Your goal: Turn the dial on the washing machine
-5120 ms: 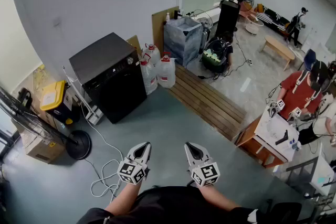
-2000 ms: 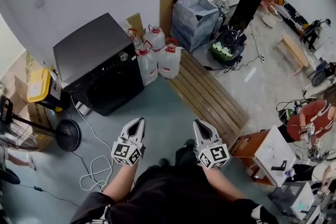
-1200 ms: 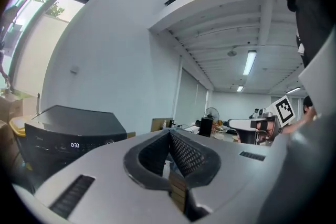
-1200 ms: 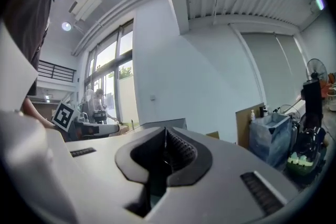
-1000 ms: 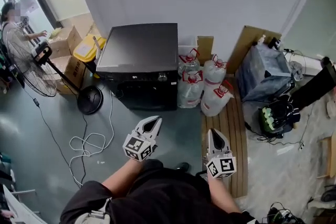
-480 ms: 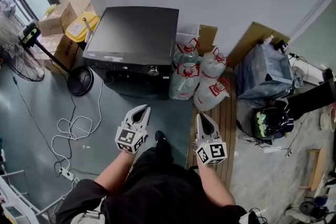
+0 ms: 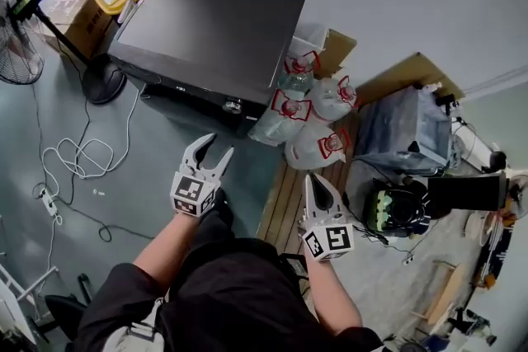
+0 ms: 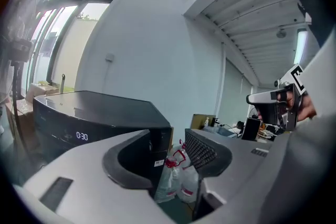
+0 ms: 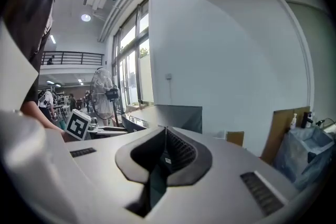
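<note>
The black washing machine (image 7: 206,29) stands against the wall at the upper left of the head view, its silver dial (image 7: 233,105) on the front panel's right end. My left gripper (image 7: 209,147) hovers just below the dial without touching it. Its jaws have just been opening and stand open with nothing between them. In the left gripper view the machine (image 8: 100,115) shows its lit display (image 8: 81,136) past the left gripper (image 8: 168,150); the dial is hidden there. My right gripper (image 7: 311,180) is shut and empty, lower right over the planks. In its own view the right gripper (image 9: 165,136) faces the machine (image 9: 170,114).
Several large water jugs (image 7: 309,107) stand right beside the machine, with a grey bag (image 7: 404,132) further right. A wooden plank strip (image 7: 285,194) runs under my right gripper. A fan base (image 7: 103,82) and loose white cable (image 7: 74,157) lie on the floor at the left.
The left gripper's jaws have opened from shut. Both grippers and the head view have drawn closer to the washing machine, which now fills the upper left.
</note>
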